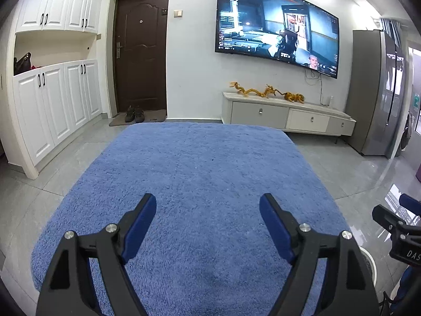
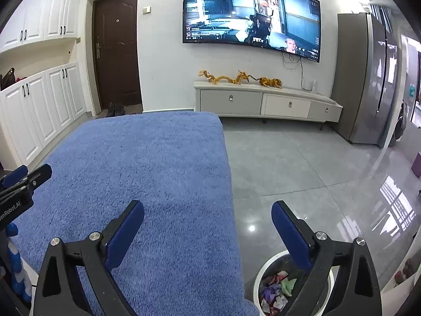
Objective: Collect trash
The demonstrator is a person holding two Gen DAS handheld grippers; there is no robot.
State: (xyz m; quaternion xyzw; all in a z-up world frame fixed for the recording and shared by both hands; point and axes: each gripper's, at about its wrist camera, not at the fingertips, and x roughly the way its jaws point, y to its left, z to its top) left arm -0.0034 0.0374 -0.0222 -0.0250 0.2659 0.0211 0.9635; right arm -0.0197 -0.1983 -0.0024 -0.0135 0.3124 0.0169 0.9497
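Note:
My left gripper (image 1: 208, 205) is open and empty, held above a blue fluffy cloth (image 1: 200, 168) that covers a table. My right gripper (image 2: 208, 212) is open and empty over the cloth's right edge (image 2: 229, 184). Below it on the floor stands a white-rimmed trash bin (image 2: 265, 271) holding several colourful crumpled wrappers (image 2: 276, 287). The bin's rim shows at the lower right in the left wrist view (image 1: 368, 256). I see no loose trash on the cloth. Each gripper shows at the edge of the other's view: the right one (image 1: 389, 218), the left one (image 2: 26, 181).
A wall TV (image 1: 276, 23) hangs over a low white cabinet (image 1: 286, 114) with golden dragon figures (image 1: 252, 92). A grey fridge (image 1: 376, 92) stands at the right, a brown door (image 1: 140, 52) and white cupboards (image 1: 52, 110) at the left. Glossy grey floor tiles (image 2: 302, 173) surround the table.

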